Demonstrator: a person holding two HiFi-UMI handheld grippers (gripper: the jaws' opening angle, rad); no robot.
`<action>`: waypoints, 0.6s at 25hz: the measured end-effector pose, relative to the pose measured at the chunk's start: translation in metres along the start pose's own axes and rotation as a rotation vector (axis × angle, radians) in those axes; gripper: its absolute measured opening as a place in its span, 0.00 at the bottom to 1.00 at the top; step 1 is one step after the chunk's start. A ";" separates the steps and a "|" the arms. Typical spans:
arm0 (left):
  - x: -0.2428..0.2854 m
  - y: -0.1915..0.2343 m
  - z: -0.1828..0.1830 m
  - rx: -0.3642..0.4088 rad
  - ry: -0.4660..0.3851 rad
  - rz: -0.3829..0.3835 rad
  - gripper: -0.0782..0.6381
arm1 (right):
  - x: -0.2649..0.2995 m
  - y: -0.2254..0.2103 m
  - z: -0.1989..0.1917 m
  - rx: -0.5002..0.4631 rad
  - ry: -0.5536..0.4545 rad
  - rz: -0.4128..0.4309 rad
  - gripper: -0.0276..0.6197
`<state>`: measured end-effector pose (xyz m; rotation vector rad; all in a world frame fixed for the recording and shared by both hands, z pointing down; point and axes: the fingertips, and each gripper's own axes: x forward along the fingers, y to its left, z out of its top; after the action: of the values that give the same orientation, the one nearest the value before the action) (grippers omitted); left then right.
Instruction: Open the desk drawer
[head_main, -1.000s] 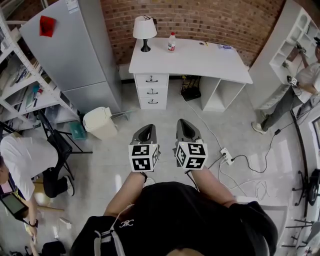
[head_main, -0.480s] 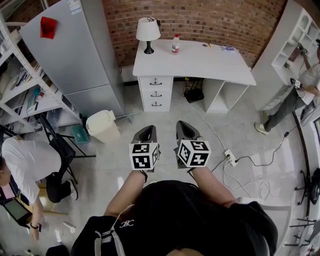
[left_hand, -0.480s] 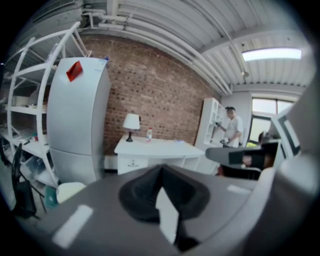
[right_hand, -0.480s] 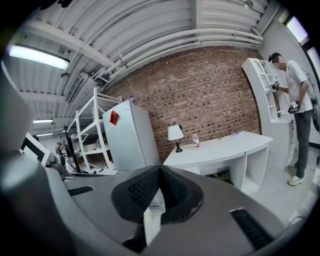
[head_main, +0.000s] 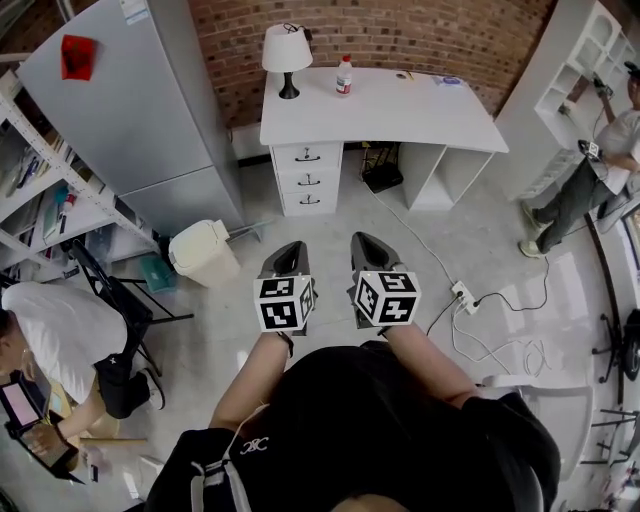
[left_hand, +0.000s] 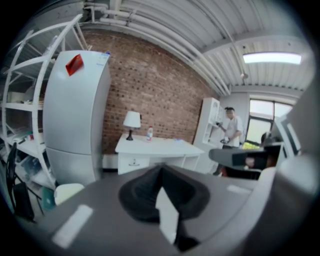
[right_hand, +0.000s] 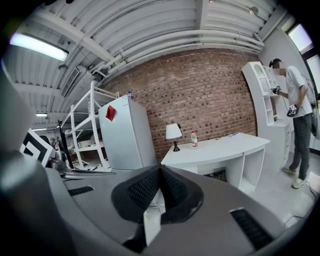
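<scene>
A white desk (head_main: 400, 110) stands against the brick wall, with a stack of three shut drawers (head_main: 307, 179) under its left end. Each drawer has a small dark handle. The desk also shows far ahead in the left gripper view (left_hand: 155, 147) and the right gripper view (right_hand: 215, 150). My left gripper (head_main: 288, 257) and right gripper (head_main: 364, 250) are held side by side in front of me, well short of the desk. Both have their jaws shut with nothing between them.
A lamp (head_main: 285, 55) and a bottle (head_main: 343, 77) stand on the desk. A grey fridge (head_main: 130, 110) is to its left, a cream bin (head_main: 203, 253) on the floor nearby. A power strip and cables (head_main: 465, 298) lie to the right. People stand at both sides.
The view has drifted a little toward the desk. Both grippers stay shut and side by side. The person at the lower left has bent further down.
</scene>
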<state>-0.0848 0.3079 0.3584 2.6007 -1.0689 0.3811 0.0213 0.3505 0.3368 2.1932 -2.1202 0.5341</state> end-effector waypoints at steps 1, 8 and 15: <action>0.001 0.003 0.001 -0.003 -0.002 -0.002 0.11 | 0.002 0.001 0.000 0.000 0.002 -0.002 0.03; 0.008 0.021 -0.004 -0.025 0.017 -0.012 0.11 | 0.019 0.012 -0.001 -0.010 0.017 -0.004 0.03; 0.030 0.040 -0.005 -0.007 0.041 -0.015 0.11 | 0.054 0.005 -0.005 -0.019 0.026 -0.007 0.03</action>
<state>-0.0936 0.2635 0.3808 2.5816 -1.0350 0.4249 0.0153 0.2996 0.3555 2.1703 -2.0958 0.5363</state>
